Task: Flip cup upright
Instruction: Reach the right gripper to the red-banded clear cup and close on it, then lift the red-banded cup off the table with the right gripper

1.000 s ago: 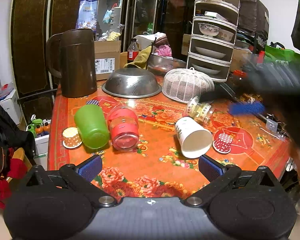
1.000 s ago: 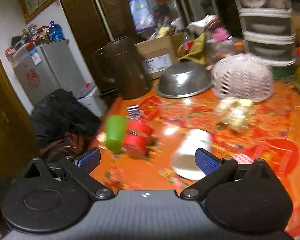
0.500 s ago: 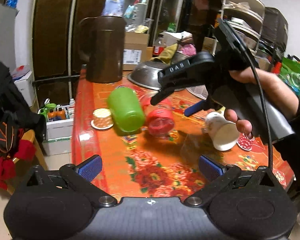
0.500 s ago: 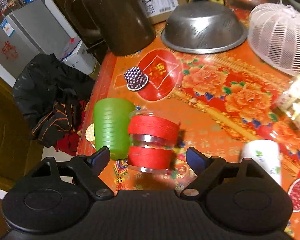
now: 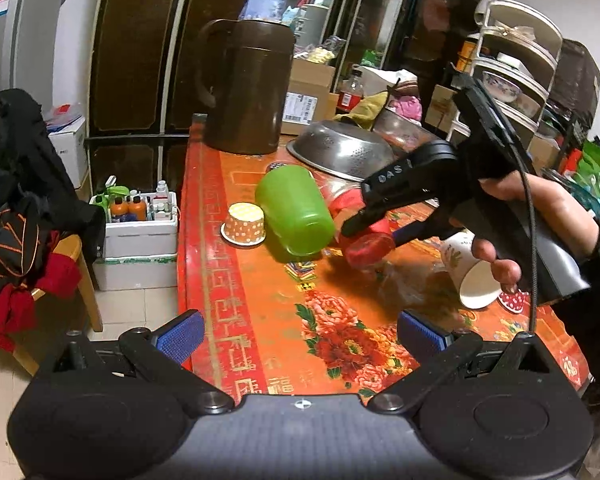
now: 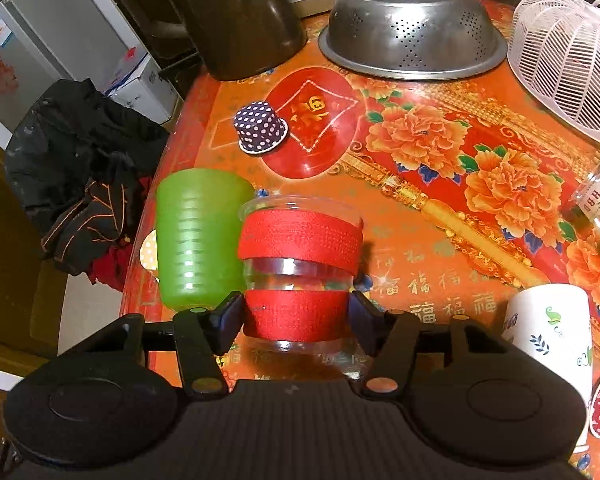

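Red cup (image 6: 298, 276) lies on its side, centre of the right wrist frame, mouth pointing away from me, touching the green cup (image 6: 198, 236) on its left. Not upright yet.

My right gripper (image 6: 296, 314) has closed in on the red cup's lower band near the base; both fingers look to be against it, though I can't be sure the grip is firm. In the left wrist view the same gripper (image 5: 374, 230) sits mid-right, over the red cup (image 5: 370, 246).

My left gripper (image 5: 298, 334) is wide open, holding nothing, at the lower edge of its frame over the table (image 5: 340, 344).

Progress: approach done, grasp roughly made. Left to do: lift, rotate mouth-up, set down, release.

Changes: half a second back my right fingers were spread well clear of the cup; now they flank it closely. A second ago the right gripper was far back, its view blurred. White cup (image 6: 548, 332), lower right, has not moved.
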Motion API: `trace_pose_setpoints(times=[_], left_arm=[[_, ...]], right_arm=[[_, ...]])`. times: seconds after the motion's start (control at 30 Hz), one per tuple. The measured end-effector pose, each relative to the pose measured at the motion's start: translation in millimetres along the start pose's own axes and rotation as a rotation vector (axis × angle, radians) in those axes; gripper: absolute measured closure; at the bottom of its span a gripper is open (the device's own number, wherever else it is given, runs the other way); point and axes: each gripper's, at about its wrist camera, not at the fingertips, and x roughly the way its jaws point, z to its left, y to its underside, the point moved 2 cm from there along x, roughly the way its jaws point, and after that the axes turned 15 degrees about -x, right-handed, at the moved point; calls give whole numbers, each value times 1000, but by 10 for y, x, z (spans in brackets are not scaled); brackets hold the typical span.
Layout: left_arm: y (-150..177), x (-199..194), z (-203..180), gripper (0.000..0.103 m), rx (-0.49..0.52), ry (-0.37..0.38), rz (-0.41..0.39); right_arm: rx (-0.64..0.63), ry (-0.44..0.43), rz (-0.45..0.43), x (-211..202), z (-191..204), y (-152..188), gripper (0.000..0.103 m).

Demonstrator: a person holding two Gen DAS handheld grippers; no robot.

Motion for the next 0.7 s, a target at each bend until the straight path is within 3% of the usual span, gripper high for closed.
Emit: trace_pose_setpoints(times=[0.13,0.27,0.47,0.57,0.7], left_arm=[[-12,-53,18,0,-9,8,-18],[-4,-103,6,0,-12,21,-26],[63,-135,-37,0,-3,45,-8],[108,-137,-75,0,-3,53,6],[182,-114,-162,0,6,66,39]], right_arm=[[4,2,-39,-165,-14,21,47],[-32,14,-118,-723,68,154,47],[-71,60,-229,-1729,257,872,46],[-29,63,-215,-1819,241,1266,46],[45,33,-138,-1561,134,1606,46]])
